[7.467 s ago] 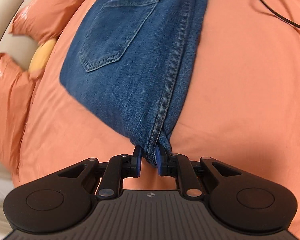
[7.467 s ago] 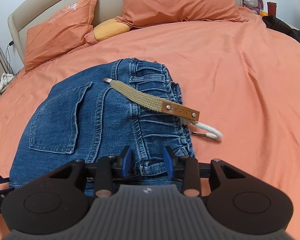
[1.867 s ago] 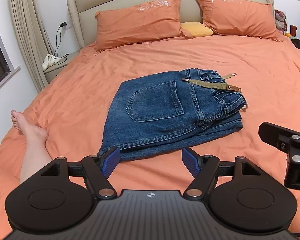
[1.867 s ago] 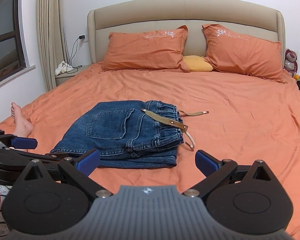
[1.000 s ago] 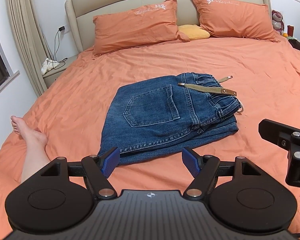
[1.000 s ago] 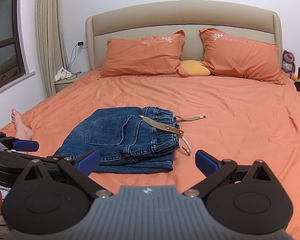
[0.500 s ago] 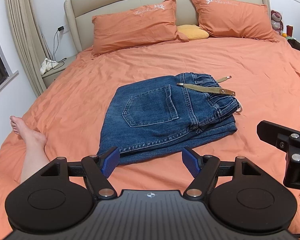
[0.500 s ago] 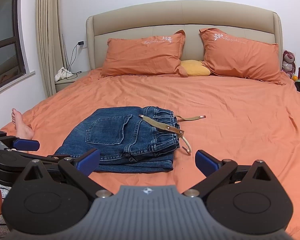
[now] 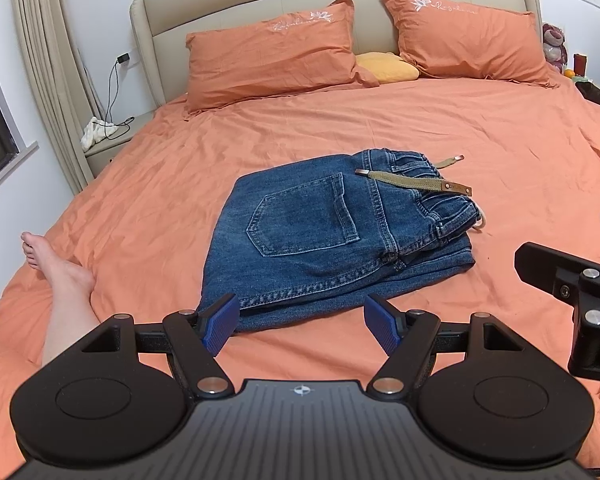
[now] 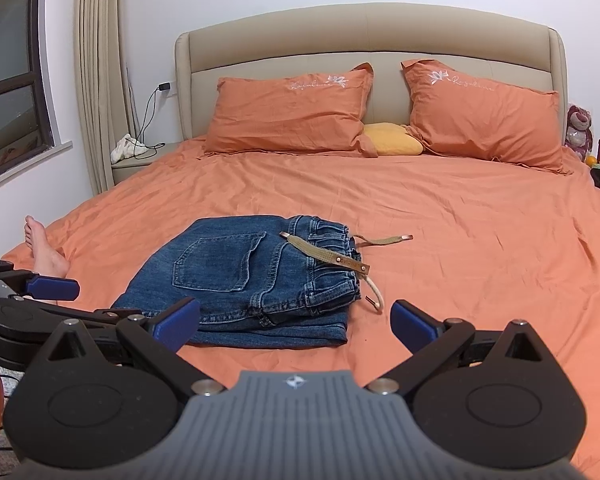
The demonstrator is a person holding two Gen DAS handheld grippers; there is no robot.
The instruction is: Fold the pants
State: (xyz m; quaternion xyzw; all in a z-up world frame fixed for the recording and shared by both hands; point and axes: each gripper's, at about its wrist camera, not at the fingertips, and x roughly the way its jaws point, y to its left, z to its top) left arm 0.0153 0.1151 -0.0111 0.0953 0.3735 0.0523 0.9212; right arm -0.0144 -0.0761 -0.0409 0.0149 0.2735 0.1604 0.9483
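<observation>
1. Left gripper [image 9: 300, 322]: jaws spread wide, holding nothing, hovering at the near edge of the folded jeans [image 9: 332, 240].
2. Right gripper [image 10: 296, 322]: jaws wide apart too, empty, clear of the denim.
3. Jeans lying folded mid-bed on the orange sheet [image 10: 480, 240], back pocket up, khaki belt strap [image 10: 324, 254] draped across the waistband, right.

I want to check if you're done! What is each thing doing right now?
Jeans: folded, lying flat on the bed.
Belt strap: loose across the waistband.
Left gripper: open, empty.
Right gripper: open, empty.
Charger cable: plugged into the wall.
</observation>
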